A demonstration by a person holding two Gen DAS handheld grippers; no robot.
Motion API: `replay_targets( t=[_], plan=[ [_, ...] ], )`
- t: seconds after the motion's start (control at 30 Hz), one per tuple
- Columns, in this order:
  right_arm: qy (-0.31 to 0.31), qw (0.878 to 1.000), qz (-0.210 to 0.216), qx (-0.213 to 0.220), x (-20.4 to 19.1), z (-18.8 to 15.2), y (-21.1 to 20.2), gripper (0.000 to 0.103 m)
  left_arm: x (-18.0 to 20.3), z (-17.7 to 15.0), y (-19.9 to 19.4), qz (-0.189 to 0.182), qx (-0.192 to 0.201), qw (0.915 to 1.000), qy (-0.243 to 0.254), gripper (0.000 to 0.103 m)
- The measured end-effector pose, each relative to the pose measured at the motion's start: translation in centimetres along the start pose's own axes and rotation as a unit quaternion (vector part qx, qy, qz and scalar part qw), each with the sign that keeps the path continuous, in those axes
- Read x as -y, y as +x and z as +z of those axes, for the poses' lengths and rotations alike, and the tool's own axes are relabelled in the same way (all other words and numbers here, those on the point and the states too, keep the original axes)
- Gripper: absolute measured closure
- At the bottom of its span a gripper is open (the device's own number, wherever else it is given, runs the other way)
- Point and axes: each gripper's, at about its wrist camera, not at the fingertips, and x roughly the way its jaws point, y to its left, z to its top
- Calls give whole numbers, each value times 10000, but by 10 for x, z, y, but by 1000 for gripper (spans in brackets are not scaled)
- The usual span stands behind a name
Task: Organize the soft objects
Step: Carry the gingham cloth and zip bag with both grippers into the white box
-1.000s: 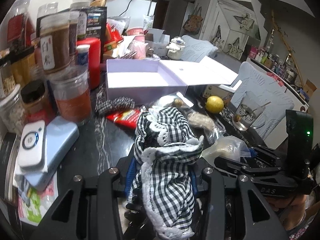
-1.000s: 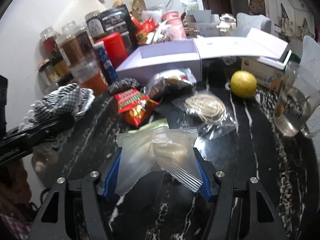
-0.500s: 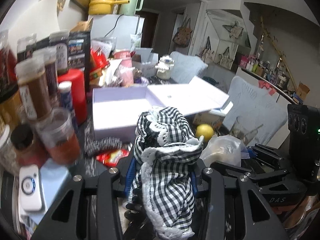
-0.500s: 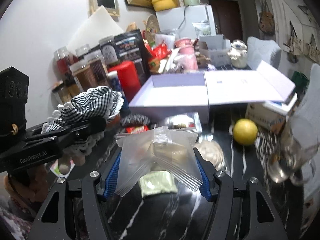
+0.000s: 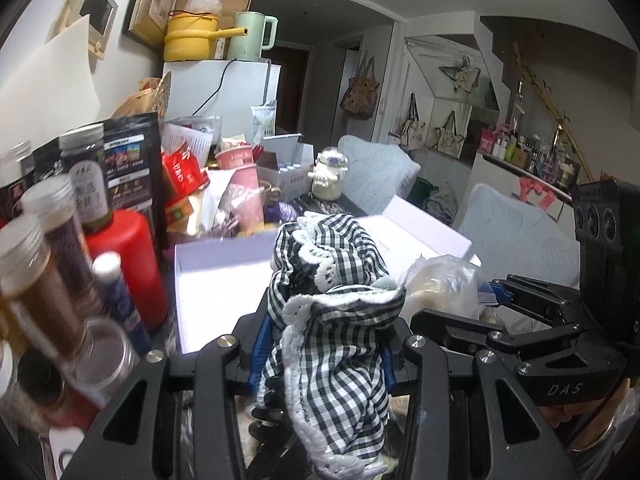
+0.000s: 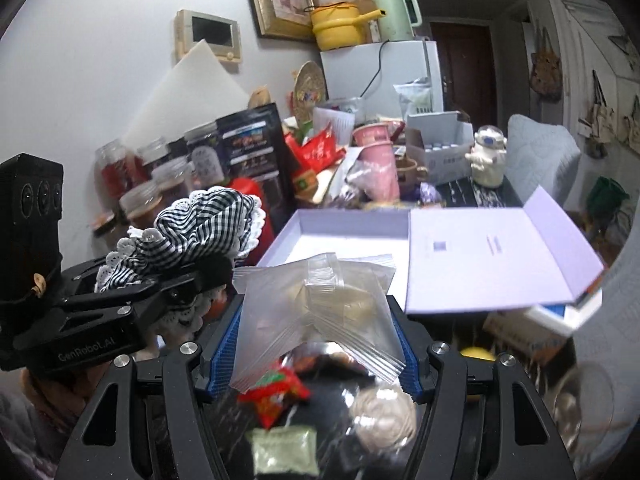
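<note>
left wrist view: left gripper [image 5: 322, 344] clamped on gingham cloth [image 5: 332, 312], lilac box [image 5: 216, 280] open at 11 o'clock of it. right wrist view: right gripper [image 6: 316, 344] pinched on clear zip bag [image 6: 316, 300], box [image 6: 344, 236] at 12 o'clock beyond.

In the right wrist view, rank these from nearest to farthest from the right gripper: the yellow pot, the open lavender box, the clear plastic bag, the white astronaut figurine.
1. clear plastic bag, pinched in the right gripper.
2. open lavender box, just beyond the bag, centre.
3. white astronaut figurine, behind the box, to the right.
4. yellow pot, farthest, up on the white fridge at the back.
</note>
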Motion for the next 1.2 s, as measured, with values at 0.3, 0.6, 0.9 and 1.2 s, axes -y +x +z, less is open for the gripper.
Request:
replay_targets(
  t=[0.3,0.6,0.9,1.2],
  plan=[
    [-68,9996,-160,211,19,46,34,38,-23,41,36,158,305,9994,-105,61],
    [52,9996,13,290,35,90,83,38,-50,75,78,379,485,9979,-202,61],
    [47,9997,-43,224,45,116,136,38,-76,86,125,777,297,9963,-238,61],
    [47,9995,-151,-256,59,111,184,37,-92,69,169,1160,-300,9925,-246,61]
  ],
)
